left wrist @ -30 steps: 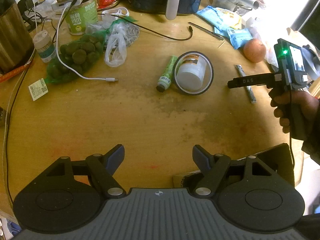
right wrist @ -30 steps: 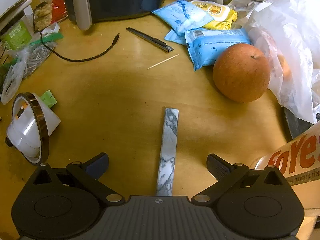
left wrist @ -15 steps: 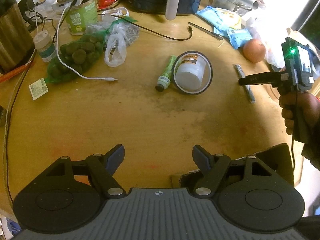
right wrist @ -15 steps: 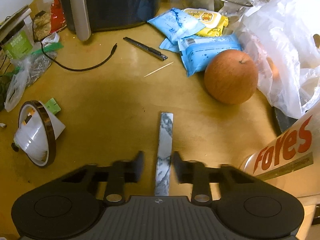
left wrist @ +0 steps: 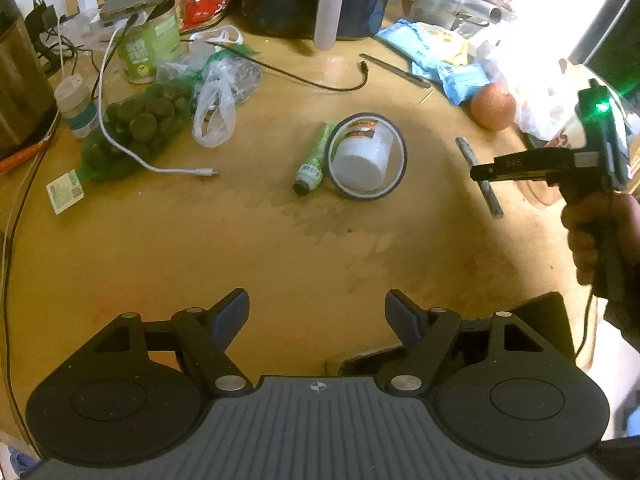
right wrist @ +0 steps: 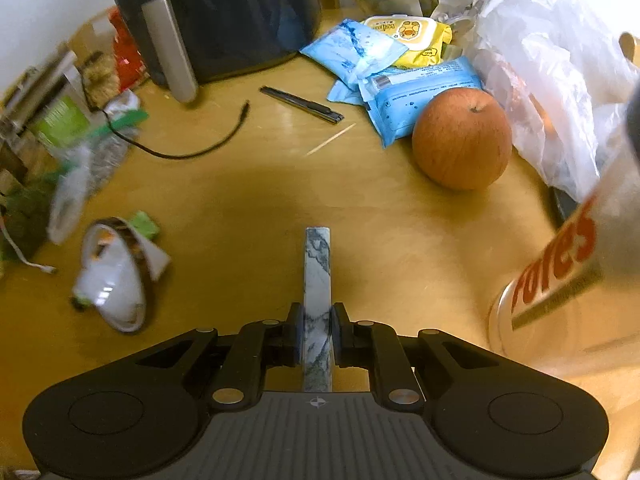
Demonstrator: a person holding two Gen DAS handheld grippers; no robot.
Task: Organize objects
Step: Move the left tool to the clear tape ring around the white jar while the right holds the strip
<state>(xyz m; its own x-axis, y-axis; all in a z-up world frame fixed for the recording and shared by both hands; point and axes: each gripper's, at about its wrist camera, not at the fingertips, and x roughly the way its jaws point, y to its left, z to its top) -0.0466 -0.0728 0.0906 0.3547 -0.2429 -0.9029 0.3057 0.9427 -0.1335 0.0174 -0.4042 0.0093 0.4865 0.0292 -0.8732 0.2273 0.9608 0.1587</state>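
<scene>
My right gripper (right wrist: 316, 334) is shut on a long marble-patterned bar (right wrist: 317, 272), which points forward over the wooden table (right wrist: 248, 208). In the left wrist view the right gripper (left wrist: 486, 172) is at the right with the bar (left wrist: 480, 178) crossing it. My left gripper (left wrist: 318, 316) is open and empty above the table's near part. A white jar inside a tape ring (left wrist: 366, 156) and a green tube (left wrist: 314, 158) lie mid-table. An apple (right wrist: 462, 138) lies at the right.
A dark appliance (right wrist: 224, 12) stands at the back. Blue and yellow packets (right wrist: 392, 64), a pen (right wrist: 302, 104), a black cable (right wrist: 188, 150) and a white plastic bag (right wrist: 552, 80) crowd the far side. A green net of round things (left wrist: 136, 128), a green can (left wrist: 150, 50) and a white cable (left wrist: 160, 164) lie left.
My right gripper has closed on the marble bar and lifted it off the table. My left gripper has stayed put and open.
</scene>
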